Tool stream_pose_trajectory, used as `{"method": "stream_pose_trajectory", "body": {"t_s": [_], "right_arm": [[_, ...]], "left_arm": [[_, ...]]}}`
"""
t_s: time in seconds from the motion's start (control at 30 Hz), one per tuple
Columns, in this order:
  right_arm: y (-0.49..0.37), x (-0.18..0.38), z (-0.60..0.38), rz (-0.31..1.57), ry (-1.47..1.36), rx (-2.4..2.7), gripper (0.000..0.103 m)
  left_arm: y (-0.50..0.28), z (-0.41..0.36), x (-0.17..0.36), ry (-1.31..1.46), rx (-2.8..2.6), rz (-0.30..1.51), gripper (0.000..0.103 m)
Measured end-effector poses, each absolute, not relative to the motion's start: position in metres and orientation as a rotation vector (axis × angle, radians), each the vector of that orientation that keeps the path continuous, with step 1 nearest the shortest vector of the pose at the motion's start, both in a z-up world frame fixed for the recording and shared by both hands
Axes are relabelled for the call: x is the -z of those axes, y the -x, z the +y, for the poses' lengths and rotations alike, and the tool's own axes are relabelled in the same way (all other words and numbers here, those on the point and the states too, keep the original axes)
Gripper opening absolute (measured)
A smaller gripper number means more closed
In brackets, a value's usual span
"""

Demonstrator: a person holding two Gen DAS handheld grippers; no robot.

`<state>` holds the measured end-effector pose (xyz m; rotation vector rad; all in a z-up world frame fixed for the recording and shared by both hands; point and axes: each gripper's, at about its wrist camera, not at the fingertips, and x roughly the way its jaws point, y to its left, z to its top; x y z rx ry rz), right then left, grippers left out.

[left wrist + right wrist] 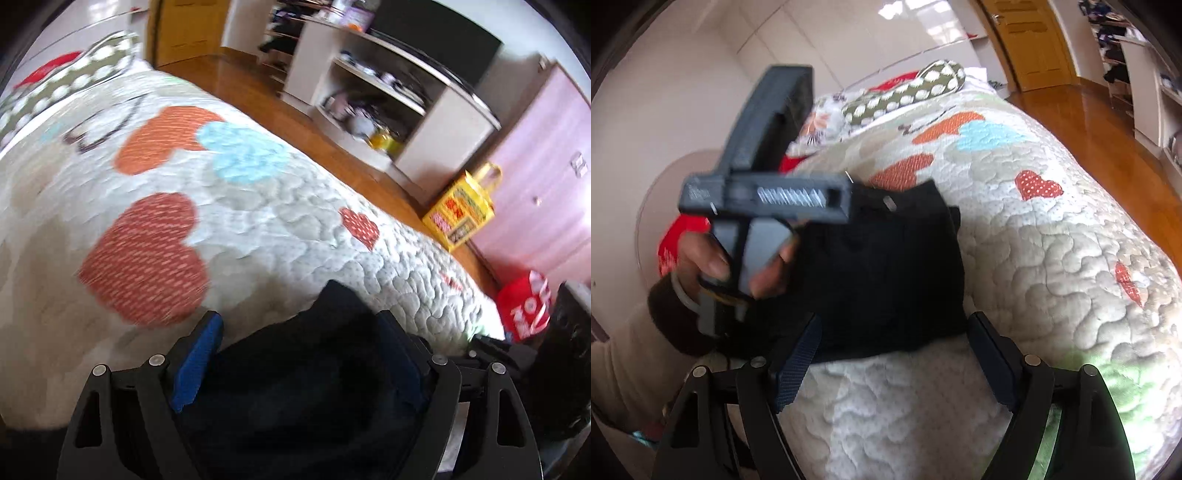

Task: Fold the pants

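The black pants lie bunched in a compact folded pile on the quilted bed cover. In the left wrist view the pants fill the space between the wide-apart blue-padded fingers of my left gripper, which is open over the pile. The left gripper's body and the hand holding it show in the right wrist view at the pile's left side. My right gripper is open and empty, its fingers just short of the pants' near edge.
The bed cover carries heart patches, with a dotted pillow at the head. Beyond the bed's edge lies wooden floor with a white shelf unit, a yellow bag and a red bag.
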<state>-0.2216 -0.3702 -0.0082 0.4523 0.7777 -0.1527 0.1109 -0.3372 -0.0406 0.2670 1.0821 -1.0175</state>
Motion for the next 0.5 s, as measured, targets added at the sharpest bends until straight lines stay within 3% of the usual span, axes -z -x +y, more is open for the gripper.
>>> {"method": "stream_pose_trajectory", "body": {"t_s": [0.1,0.13,0.17,0.23,0.37,0.5], "right_arm": [[0.219,0.011,-0.370,0.740,-0.462,0.156,0.080],[0.216,0.013,-0.368,0.746,-0.442,0.163,0.069],[0.214,0.014,-0.368,0.748,-0.438,0.167,0.051],[0.212,0.018,-0.375,0.745,-0.502,0.136,0.035],[0.208,0.006,-0.374,0.715,-0.542,0.101,0.028],[0.194,-0.024,-0.353,0.683,-0.466,0.040,0.028]], "left_arm": [[-0.111,-0.352,0.049,-0.328,1.027,1.051,0.068],[-0.113,-0.356,0.051,-0.329,1.029,1.046,0.059],[-0.113,-0.357,0.051,-0.316,1.038,1.047,0.047],[-0.115,-0.356,0.051,-0.279,1.063,1.067,0.035],[-0.121,-0.342,0.042,-0.175,1.054,1.083,0.021],[-0.120,-0.305,0.008,-0.058,1.053,1.030,0.021]]}}
